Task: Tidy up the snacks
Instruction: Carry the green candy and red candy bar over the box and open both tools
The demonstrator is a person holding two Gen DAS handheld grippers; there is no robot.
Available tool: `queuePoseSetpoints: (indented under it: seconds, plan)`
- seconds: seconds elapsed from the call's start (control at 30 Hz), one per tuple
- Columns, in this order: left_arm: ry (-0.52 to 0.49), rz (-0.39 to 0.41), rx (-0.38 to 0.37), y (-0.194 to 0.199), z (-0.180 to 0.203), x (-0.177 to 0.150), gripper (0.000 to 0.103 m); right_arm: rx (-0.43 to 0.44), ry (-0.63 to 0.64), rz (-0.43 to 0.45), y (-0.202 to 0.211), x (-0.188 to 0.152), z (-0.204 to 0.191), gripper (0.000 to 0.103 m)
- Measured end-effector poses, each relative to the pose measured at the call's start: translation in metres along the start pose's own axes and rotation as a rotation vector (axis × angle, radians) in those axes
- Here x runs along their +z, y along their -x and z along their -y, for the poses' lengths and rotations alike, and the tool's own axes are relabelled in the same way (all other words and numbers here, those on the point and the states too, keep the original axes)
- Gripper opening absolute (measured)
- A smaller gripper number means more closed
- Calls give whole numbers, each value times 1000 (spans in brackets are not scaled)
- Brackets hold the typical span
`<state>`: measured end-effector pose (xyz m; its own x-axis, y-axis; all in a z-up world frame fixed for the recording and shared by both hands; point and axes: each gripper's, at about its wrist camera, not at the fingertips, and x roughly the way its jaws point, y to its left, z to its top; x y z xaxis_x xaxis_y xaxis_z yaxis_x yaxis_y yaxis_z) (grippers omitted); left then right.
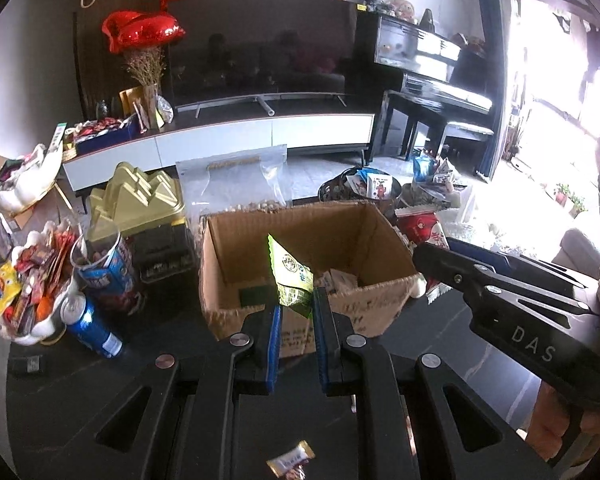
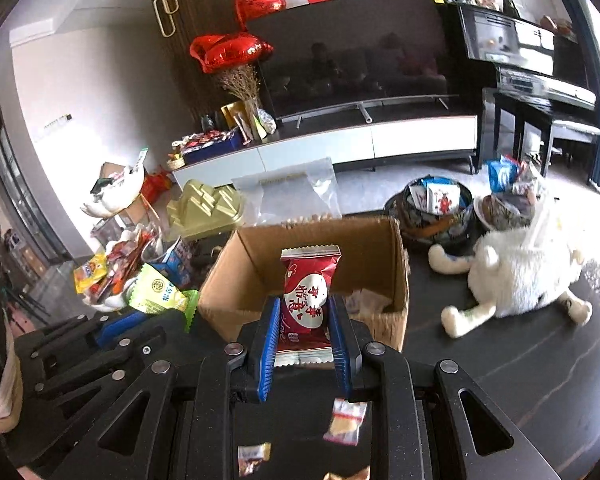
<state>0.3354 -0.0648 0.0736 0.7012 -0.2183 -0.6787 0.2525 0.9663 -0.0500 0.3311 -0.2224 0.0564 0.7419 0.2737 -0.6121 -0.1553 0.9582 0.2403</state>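
Dark table [image 2: 500, 360] in a living room, television at 12 o'clock. Left gripper [image 1: 294, 312] pinches a green snack packet [image 1: 290, 276]; right gripper [image 2: 306, 320] is clamped on a red snack packet [image 2: 306, 300]. Both packets hang before the open cardboard box [image 1: 312, 236]. Blue can [image 1: 90, 326] at 9 o'clock; white plush toy [image 2: 528, 276] at 3 o'clock.

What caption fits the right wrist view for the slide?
Right gripper clamps a red snack packet before the open cardboard box; left gripper holds a green packet alongside.
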Motion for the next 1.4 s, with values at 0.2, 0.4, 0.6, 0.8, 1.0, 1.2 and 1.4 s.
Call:
queuePoseSetpoints:
  seconds: [0.2,0.4,0.6,0.8,1.0,1.2,1.4]
  plan:
    - [-7,-16,-13,-29,-9,18,16,7,10,-17,-25,11,3,26]
    - [-13,-41,-15,-61,-15,25,16,10,12,-38,-53,16,8,26]
    - [-19,-31,70,-76,-17,25,40,-32,10,-42,-72,15,15,35]
    - [-8,-18,78,-54,-15,10,49,-55,3,-40,-61,4,20,41]
    - [-27,32,76,-14,-7,-7,54,-24,21,-19,-28,-14,9,51]
    - [-55,82,76,22,3,-23,55,0,34,-5,3,-35,0,60]
    - [-53,97,78,47,7,-45,58,-42,59,48,35,-56,-6,69]
